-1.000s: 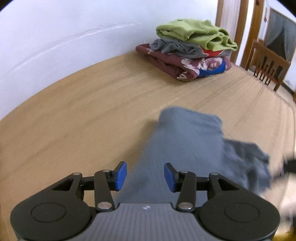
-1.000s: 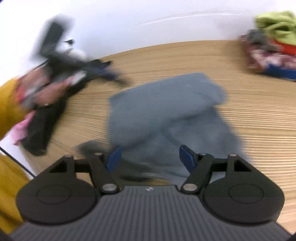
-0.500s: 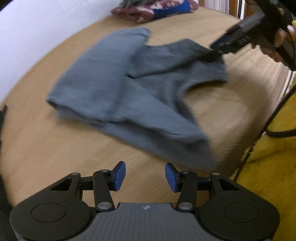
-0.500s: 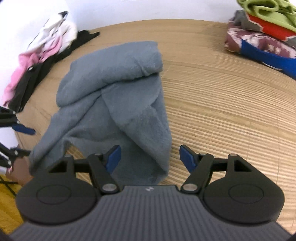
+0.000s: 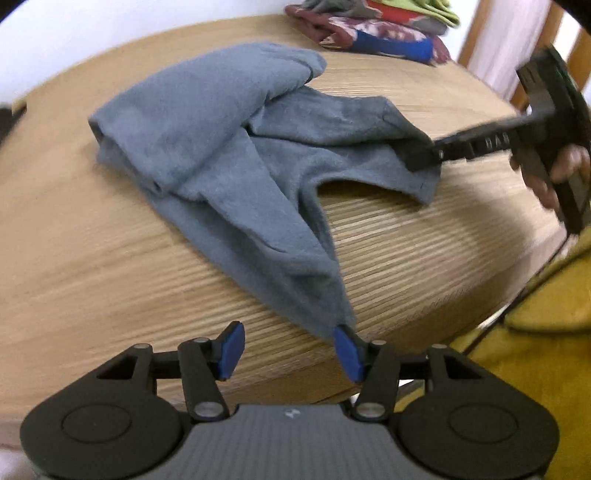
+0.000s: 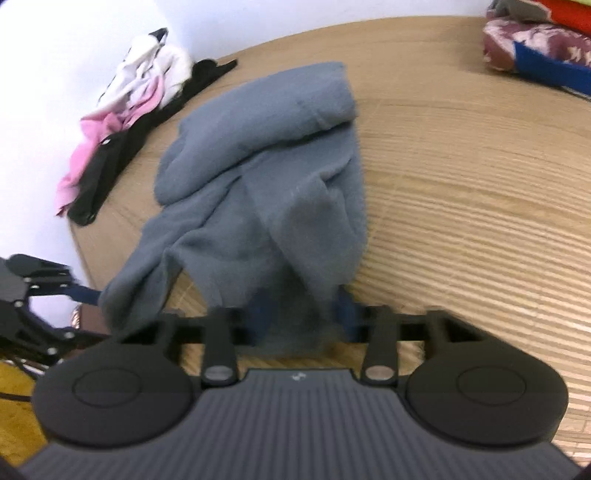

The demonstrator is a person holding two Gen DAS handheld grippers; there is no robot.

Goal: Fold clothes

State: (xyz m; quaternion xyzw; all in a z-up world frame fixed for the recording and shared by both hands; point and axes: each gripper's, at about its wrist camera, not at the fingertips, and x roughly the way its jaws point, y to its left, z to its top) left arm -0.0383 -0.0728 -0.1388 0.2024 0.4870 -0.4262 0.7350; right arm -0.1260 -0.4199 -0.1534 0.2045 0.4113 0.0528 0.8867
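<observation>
A rumpled grey garment point(image 5: 236, 147) lies on the wooden table point(image 5: 74, 266), also in the right wrist view point(image 6: 266, 177). My left gripper point(image 5: 290, 352) is open at the table's near edge, with the garment's lower corner touching its right fingertip. My right gripper point(image 6: 301, 314) has its blue pads on either side of another corner of the garment; the image is blurred, so whether it is clamped is unclear. The right gripper also shows in the left wrist view point(image 5: 417, 155), at the garment's right corner.
A stack of folded clothes point(image 5: 373, 26) sits at the far end of the table. A heap of pink, white and black clothes point(image 6: 125, 129) lies at the table's left edge by the white wall. Yellow floor point(image 5: 535, 362) lies beyond the table edge.
Both grippers have moved in to the garment's near corners. The right gripper's pads have narrowed around the cloth. The left gripper stays open.
</observation>
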